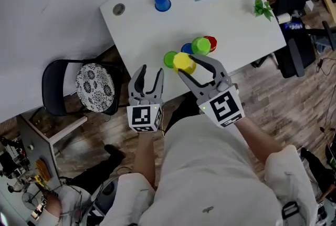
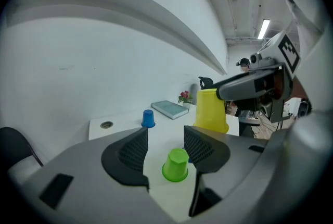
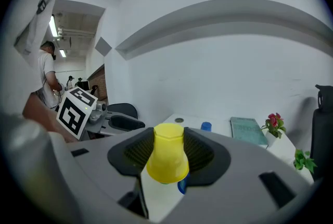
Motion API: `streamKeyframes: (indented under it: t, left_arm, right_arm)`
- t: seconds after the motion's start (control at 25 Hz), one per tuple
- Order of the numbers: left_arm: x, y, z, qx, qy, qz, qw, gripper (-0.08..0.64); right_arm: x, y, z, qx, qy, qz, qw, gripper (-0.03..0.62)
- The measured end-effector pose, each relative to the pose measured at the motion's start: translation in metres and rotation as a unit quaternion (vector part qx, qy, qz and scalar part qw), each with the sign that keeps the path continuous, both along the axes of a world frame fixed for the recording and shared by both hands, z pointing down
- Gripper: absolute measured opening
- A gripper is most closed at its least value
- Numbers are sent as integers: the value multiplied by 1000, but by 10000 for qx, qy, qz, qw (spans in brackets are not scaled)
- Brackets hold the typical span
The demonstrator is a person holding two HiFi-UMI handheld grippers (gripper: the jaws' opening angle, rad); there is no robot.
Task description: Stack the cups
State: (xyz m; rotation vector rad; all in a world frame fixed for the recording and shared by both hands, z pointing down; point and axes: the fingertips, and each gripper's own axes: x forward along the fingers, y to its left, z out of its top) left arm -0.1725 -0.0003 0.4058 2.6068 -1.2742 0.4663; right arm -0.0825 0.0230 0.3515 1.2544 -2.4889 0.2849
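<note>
While the right gripper (image 1: 191, 63) pinches the inverted yellow cup (image 3: 166, 158) by its sides, above the cluster at the bench's (image 1: 142, 30) near edge, the step in hand is judged to be capping a standing cup.

Method: keep the mouth level, centre it over the chosen base, descend straight, release once seated.

Left gripper (image 1: 149, 72): jaws spread, empty, with the near green cup (image 2: 176, 164) ahead of them, untouched.

Clearances: the clustered blue cup (image 1: 186, 48), far green cup (image 1: 201, 45) and red cup (image 1: 211, 41) crowd closely. The bench edge lies just beside them. Open bench lies beyond, toward the lone blue cup (image 1: 162, 2).

White table (image 1: 157, 36) on wood floor (image 1: 273, 93) — black chair (image 1: 51, 87) beside.
</note>
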Motion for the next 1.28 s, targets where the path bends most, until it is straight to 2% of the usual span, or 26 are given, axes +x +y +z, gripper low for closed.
streamKeyframes:
  t: [0.76, 1.28]
  left_arm:
    - [-28, 12, 7, -95, -77, -248, 9996, 224]
    - [-32, 5, 6, -74, -84, -269, 9996, 222]
  right_arm:
    - [-8, -25, 62, 62, 152, 729, 9972, 184]
    - [-5, -35, 73, 41, 100, 851, 9963, 184]
